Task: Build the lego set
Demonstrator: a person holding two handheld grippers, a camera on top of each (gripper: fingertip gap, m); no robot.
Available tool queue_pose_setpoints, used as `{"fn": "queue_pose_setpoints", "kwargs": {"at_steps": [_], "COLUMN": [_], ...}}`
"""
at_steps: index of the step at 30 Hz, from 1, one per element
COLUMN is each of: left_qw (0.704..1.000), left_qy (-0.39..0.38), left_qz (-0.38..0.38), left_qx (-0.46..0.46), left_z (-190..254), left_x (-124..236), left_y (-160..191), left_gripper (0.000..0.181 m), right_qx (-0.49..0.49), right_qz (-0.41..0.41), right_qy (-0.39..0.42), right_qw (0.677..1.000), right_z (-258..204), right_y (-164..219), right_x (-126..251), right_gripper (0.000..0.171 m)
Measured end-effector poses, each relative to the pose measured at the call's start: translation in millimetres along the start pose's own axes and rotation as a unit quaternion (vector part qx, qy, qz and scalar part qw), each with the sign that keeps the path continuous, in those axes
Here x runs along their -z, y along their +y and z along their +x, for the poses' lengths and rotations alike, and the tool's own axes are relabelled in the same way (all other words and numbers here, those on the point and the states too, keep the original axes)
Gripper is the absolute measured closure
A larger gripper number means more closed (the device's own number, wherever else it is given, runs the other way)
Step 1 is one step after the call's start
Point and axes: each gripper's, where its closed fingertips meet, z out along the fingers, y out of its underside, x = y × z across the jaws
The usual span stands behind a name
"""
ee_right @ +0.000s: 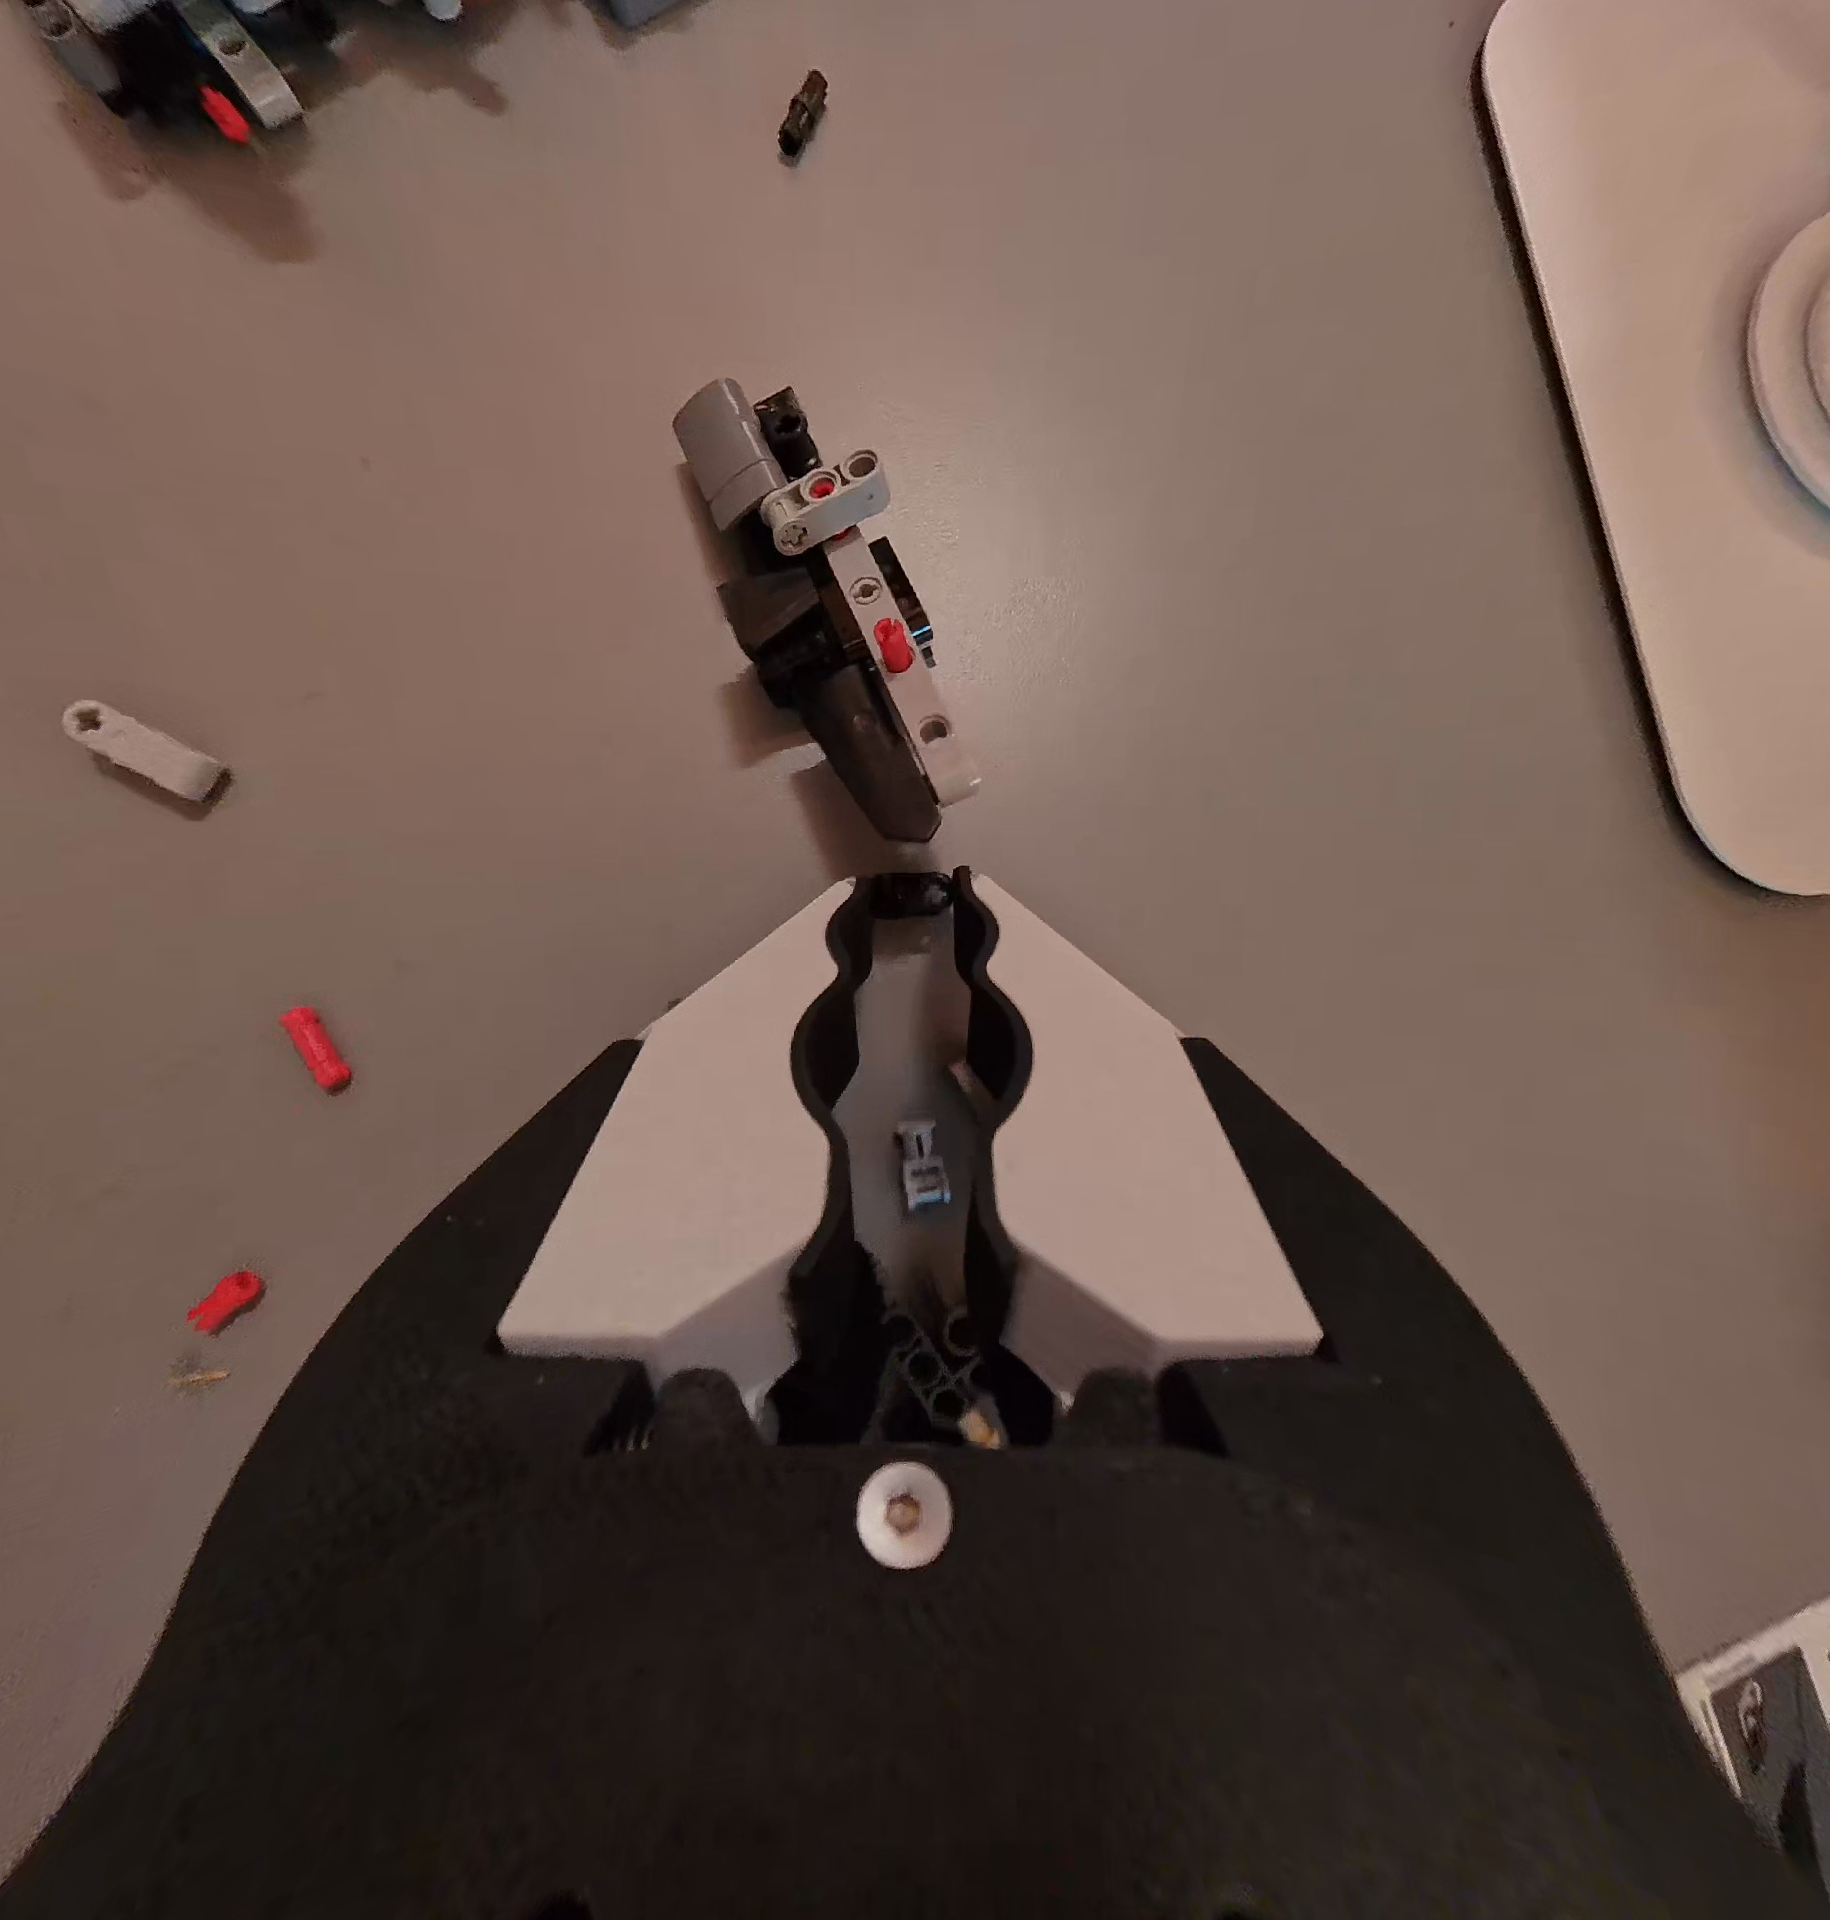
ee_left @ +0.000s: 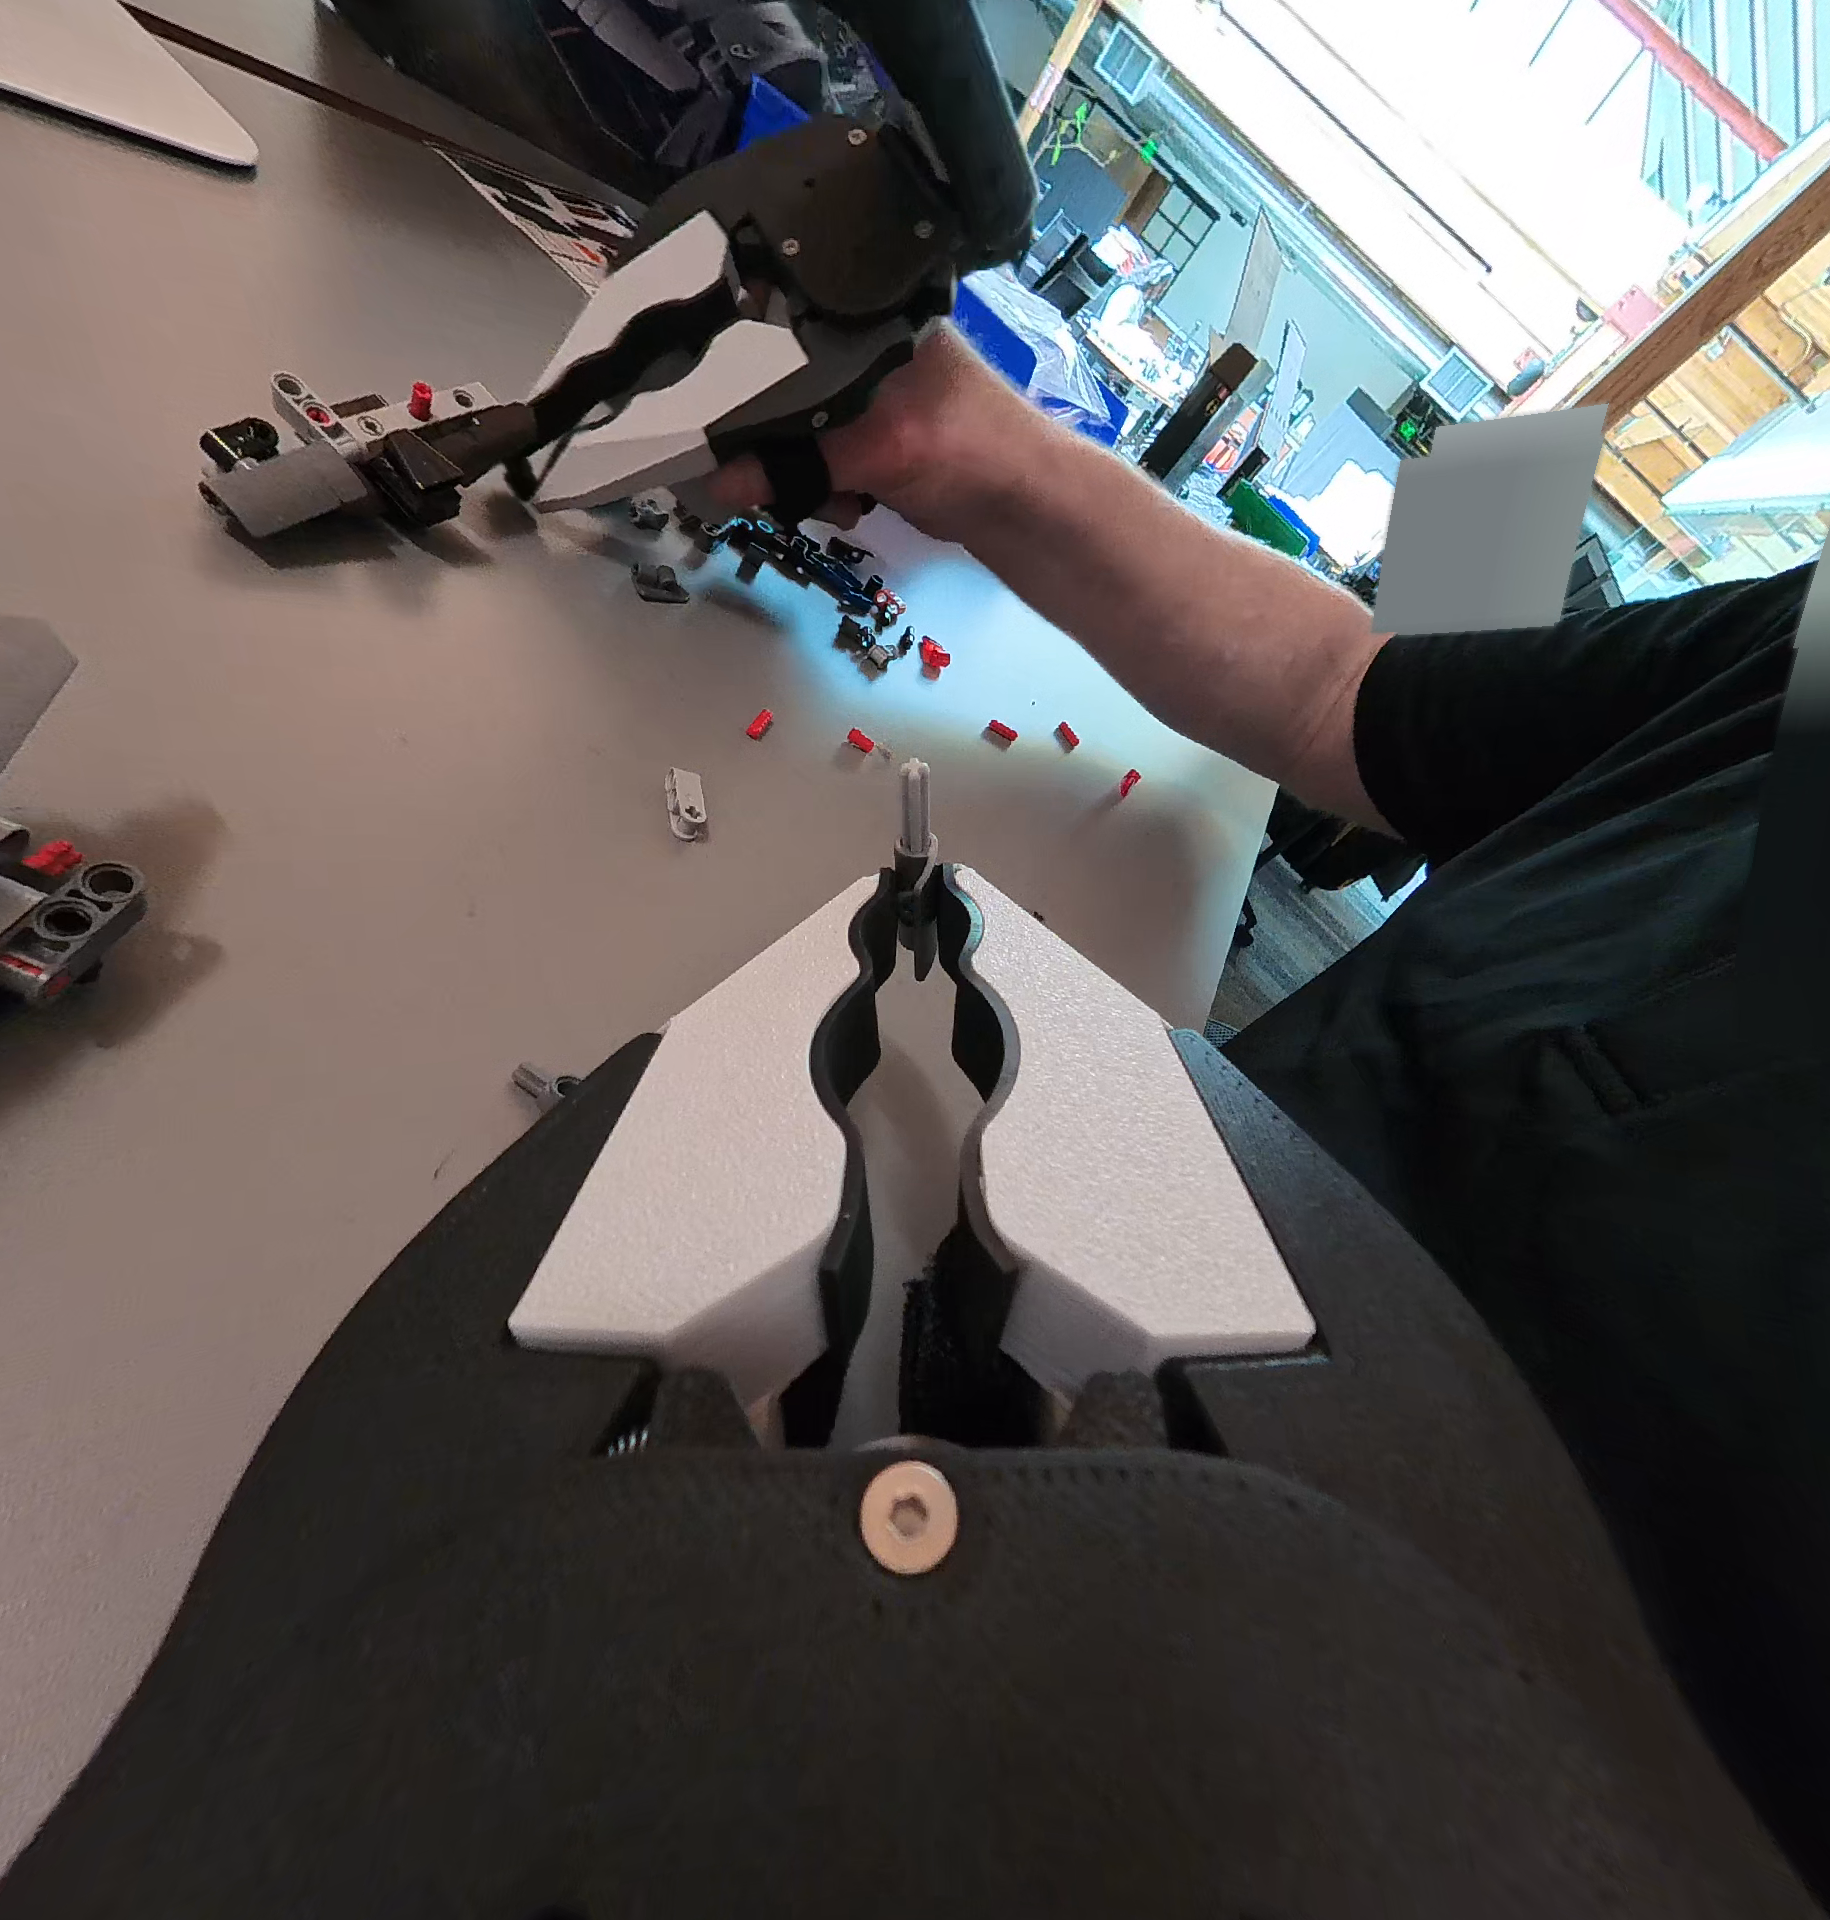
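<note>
The left gripper (ee_left: 916, 894) has its two fingers pinched tight on a small grey axle pin (ee_left: 913, 831). The pin sticks straight out past the tips and is up off the grey table (ee_left: 371, 675).

The right gripper (ee_right: 916, 891) is almost closed. Its tips squeeze a little black piece (ee_right: 911, 894). That piece is too dark and small to tell what kind it is. In the left wrist view, the right gripper (ee_left: 532, 457) is held by a person's hand (ee_left: 890, 436), and its tips sit right by the end of the half-built lego model (ee_left: 339, 457).

The model (ee_right: 823, 613) lies on the table just past the right gripper's tips. It is made of grey and black parts with a red pin (ee_right: 892, 644) poking up. I cannot tell if the black piece touches its dark pointed end.

Loose red pins (ee_left: 859, 740) and a pile of dark small parts (ee_left: 817, 582) lie on the table between the two grippers. A light grey beam (ee_right: 142, 750) lies off by itself.

Another built chunk (ee_left: 49, 925) is cut off at the left edge of the left wrist view. A white stand (ee_right: 1669, 416) is cut off at the right of the right wrist view. Some parts show through the gap between the right gripper's fingers, but they are blurry.
</note>
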Motion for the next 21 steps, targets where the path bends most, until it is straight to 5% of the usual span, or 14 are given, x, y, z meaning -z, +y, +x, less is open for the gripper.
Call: {"fn": "queue_pose_setpoints", "kwargs": {"at_steps": [4,10,21], "left_qw": [1.0,0.998,0.998], "left_qy": [0.01,0.044,0.049], "left_qz": [0.014,0.026,0.03], "left_qx": [0.017,0.033,-0.024], "left_z": [1.2,3.1,-13.3], "left_x": [3.3,3.2,1.4], "left_y": [-5.3,-13.8,-59.1], "left_gripper": [0.176,0.176,0.176], "right_qx": [0.027,0.182,0.369], "right_qz": [0.012,0.103,0.185], "right_qy": [0.005,-0.003,0.02], "right_qw": [1.0,0.978,0.911], "right_z": [-11.9,-95.1,-154.6], "right_y": [1.0,-54.3,-122.3], "right_x": [28.4,75.0,54.4], "right_gripper": [0.159,0.159,0.159]}}
